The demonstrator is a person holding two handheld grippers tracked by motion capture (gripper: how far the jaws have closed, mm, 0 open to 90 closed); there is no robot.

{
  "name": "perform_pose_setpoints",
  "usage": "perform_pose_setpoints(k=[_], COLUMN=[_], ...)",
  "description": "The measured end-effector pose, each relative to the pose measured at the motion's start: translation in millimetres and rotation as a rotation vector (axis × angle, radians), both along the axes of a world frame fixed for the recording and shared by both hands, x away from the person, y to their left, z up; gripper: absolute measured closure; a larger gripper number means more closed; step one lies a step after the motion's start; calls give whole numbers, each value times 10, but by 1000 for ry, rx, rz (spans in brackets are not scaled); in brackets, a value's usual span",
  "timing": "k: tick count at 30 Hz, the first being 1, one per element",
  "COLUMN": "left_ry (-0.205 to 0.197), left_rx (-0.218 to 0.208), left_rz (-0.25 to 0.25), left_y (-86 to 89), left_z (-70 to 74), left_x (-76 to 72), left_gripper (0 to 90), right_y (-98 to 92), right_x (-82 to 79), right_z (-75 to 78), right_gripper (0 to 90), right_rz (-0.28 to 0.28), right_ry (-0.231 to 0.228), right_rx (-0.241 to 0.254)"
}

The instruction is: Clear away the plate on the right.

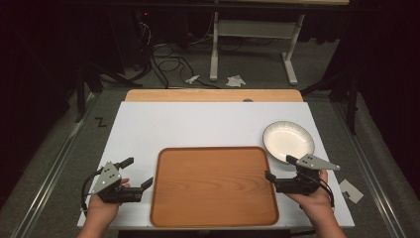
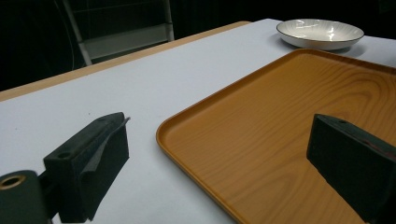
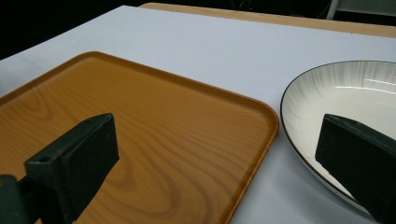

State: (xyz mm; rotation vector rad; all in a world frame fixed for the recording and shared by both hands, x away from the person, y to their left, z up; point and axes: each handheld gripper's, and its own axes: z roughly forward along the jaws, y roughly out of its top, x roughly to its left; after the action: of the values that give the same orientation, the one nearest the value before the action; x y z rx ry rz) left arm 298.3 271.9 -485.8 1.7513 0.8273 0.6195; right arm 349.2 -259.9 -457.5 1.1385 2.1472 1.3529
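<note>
Wooden tray (image 1: pixel 214 186) and white bowl (image 1: pixel 288 141) on white tabletop (image 1: pixel 198 124), dark room.

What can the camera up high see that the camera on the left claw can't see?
The high view alone shows the person's hands, the right claw, cables and white scraps on the floor. The left claw view alone shows the left claw close up, its jaws wide apart. Both show the wooden tray, the white bowl and the white table.
</note>
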Motion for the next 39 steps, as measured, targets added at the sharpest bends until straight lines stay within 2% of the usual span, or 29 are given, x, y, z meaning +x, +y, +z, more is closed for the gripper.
perform_pose_setpoints(k=[7,23,39], left_ry=[0,-8,-15], left_rx=[3,6,6], left_rz=[-2,6,15], left_y=[5,-1,-30], left_z=[2,9,20], left_x=[0,23,71], left_gripper=[64,70,74], right_y=[-61,-280,-610], right_x=[17,45,34], right_z=[0,-21,-64], right_gripper=[0,0,0], right_rz=[-16,-91,-199], right_ry=[-4,-5,-3], right_rx=[-5,-22,-8])
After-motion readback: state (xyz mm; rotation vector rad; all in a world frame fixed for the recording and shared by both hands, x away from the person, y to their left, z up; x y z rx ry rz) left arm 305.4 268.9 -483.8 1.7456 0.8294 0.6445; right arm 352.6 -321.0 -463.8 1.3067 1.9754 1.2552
